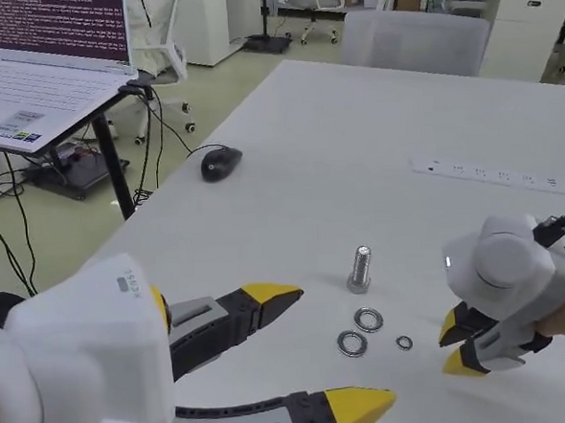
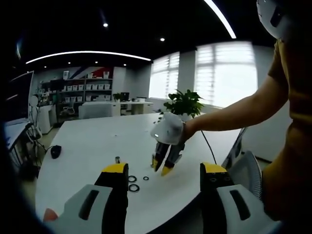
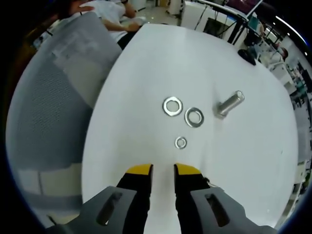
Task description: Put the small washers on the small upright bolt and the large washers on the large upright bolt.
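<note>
1. Two large washers (image 1: 369, 318) + one small washer (image 1: 404, 342) lie flat on tabletop (image 1: 355, 149), nr upright bolt (image 1: 360, 269).
2. Right hand-held gripper (image 3: 163, 169) – jaws narrowly apart, empty, nr small washer.
3. Left hand-held gripper (image 1: 343, 343) – wide open, empty.

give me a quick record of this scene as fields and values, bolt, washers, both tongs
surface: white table
bolt: one upright bolt, no washer on it
large: two large washers, flat on the table by the bolt's foot
small: one small washer, flat, nearest the right tongs
left tongs: open wide, empty
right tongs: narrowly open, empty, pointed at the small washer, not touching it
progress: nothing placed yet
other: mouse, power strip, laptop
</note>
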Motion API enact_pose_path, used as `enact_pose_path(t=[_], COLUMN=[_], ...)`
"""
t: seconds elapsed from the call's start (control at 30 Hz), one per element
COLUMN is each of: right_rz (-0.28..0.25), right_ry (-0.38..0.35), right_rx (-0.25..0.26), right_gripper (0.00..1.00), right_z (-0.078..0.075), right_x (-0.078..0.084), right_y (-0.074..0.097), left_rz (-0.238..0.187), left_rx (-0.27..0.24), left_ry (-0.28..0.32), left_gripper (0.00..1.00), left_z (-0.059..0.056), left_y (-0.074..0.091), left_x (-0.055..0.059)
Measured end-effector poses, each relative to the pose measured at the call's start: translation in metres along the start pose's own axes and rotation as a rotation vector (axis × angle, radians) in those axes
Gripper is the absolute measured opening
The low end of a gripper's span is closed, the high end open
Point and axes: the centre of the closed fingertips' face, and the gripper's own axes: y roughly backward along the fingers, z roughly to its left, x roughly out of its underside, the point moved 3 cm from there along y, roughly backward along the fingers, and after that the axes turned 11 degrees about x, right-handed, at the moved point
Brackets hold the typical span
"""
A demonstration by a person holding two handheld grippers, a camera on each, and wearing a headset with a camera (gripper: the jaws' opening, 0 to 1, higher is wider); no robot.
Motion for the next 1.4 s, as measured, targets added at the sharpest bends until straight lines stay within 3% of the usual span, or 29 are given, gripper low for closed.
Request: enact_pose_path(t=[0.43, 0.77, 1.13, 1.4], right_rz=[0.001, 0.027, 0.019, 0.016], right_ry=[0.021, 0.031, -0.006, 0.043], right_rx=[-0.010, -0.043, -0.092, -0.079], right_gripper=[0.19, 0.21, 0.23, 0.22], right_z=[-0.018, -0.021, -0.020, -0.020], right_x=[-0.023, -0.020, -0.019, -0.018], right_y=[-0.023, -0.039, -0.040, -0.040], left_rz=[-0.009, -0.016, -0.015, -0.019], left_rx=[-0.027, -0.033, -0.040, -0.039], left_ry=[0.022, 0.039, 0.052, 0.052], left_gripper=[0.58, 0.58, 0.58, 0.58], left_z=[0.012, 0.021, 0.027, 0.028], left_y=[0.005, 0.001, -0.002, -0.005], left_x=[0.004, 0.006, 0.009, 0.008])
